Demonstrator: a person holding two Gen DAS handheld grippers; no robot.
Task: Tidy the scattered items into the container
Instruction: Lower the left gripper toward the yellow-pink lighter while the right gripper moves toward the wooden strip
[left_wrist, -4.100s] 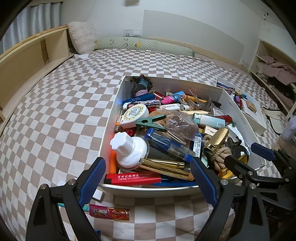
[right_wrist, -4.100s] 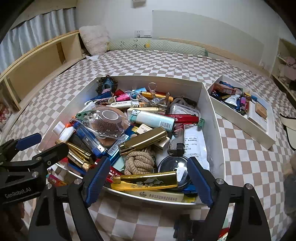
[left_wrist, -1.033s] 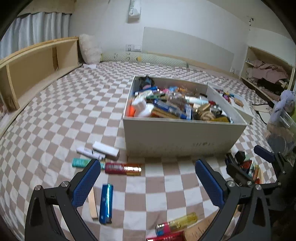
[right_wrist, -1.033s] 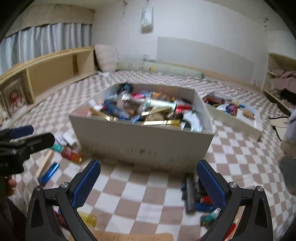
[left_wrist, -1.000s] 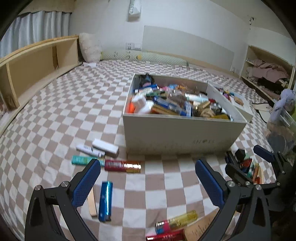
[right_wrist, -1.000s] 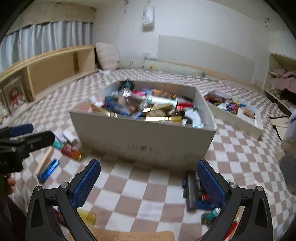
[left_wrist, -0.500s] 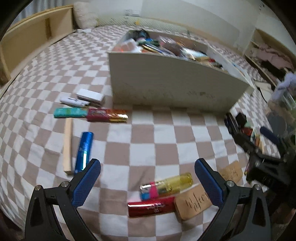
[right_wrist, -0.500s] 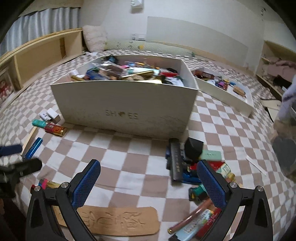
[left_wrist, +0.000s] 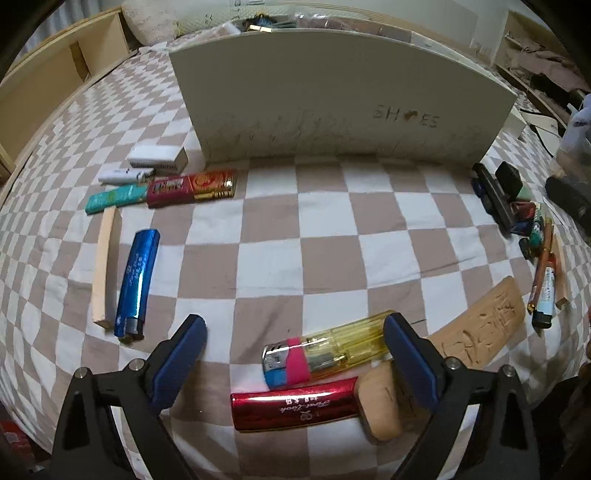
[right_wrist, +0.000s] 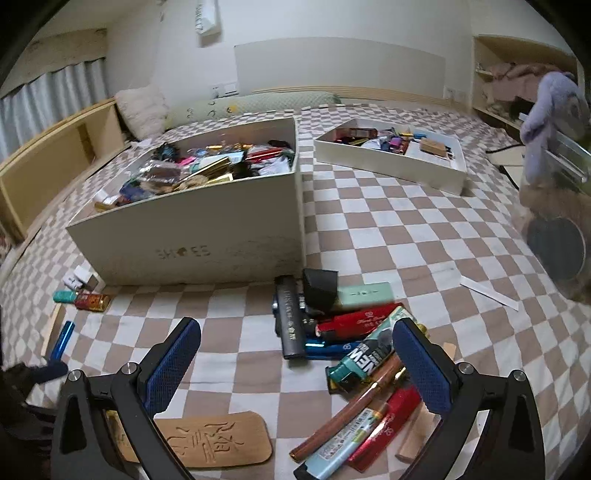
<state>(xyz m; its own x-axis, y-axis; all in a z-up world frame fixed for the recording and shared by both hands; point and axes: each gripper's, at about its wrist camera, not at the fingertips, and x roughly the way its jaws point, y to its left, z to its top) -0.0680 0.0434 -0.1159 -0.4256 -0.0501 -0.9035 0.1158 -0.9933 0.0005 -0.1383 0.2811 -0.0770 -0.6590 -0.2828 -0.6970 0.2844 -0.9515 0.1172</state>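
Note:
A yellow lighter with a pink and blue band lies on the checked bedspread between the pads of my left gripper. The jaws are closing; the right pad is near the lighter's end and the left pad is well clear. A red lighter and a carved wooden tag lie just beside it. The cream shoe box stands behind them, full of items. My right gripper is open and holds nothing. It hovers over a pile with a black bar, a red lighter and a teal tube.
A blue lighter, a wooden stick and small packets lie at the box's left corner. A shallow white tray of items sits at the back right. Wooden shelves run along the left; a clear bin stands right.
Both grippers have sunk toward the bedspread. The left one now tilts down over the yellow lighter, with its jaws slightly narrower. The right one has rolled and shifted toward the pile.

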